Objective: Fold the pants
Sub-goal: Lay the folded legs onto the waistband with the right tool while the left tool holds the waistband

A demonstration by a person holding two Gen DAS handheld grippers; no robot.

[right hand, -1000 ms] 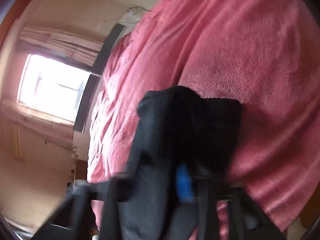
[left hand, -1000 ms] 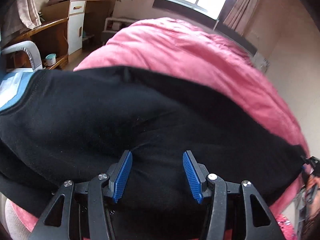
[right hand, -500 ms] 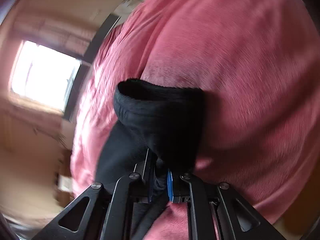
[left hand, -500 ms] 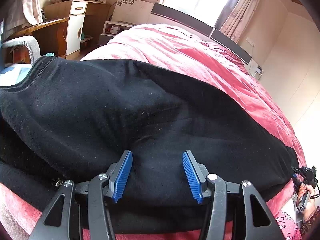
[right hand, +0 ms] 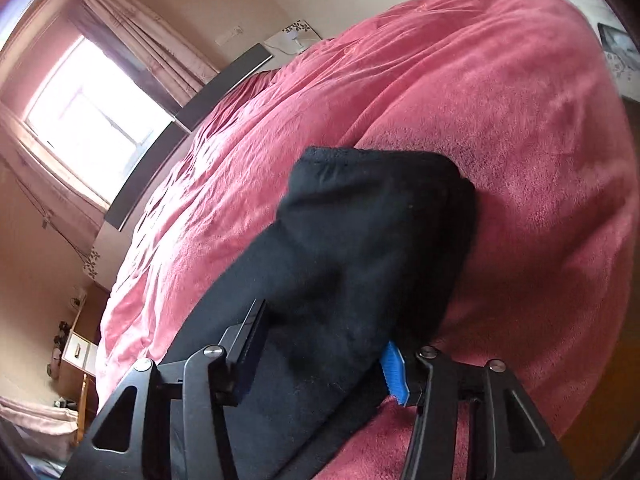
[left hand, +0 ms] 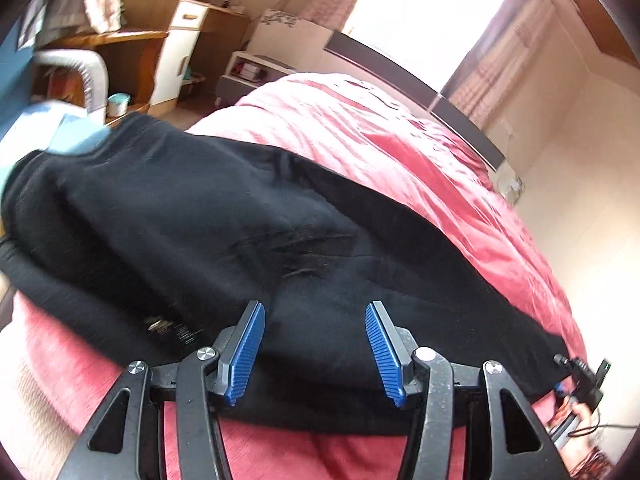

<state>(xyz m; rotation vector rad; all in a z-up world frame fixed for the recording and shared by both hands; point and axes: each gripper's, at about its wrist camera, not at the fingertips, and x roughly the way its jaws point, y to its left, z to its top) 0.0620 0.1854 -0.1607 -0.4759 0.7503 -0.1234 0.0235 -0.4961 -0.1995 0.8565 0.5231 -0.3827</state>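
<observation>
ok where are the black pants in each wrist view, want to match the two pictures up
Left wrist view: the black pants stretch across the middle, from the left edge to the lower right, over the pink blanket.
Right wrist view: one end of the pants runs from centre down to the bottom, between the right gripper's opening jaws.
Shared landmark: the bright window behind the bed.

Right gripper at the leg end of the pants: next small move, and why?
Probably back the right gripper off the black pants. Its jaws are opening, the cuff end between them already lies on the pink blanket, and the left gripper hangs open over the flat fabric, holding nothing.
</observation>
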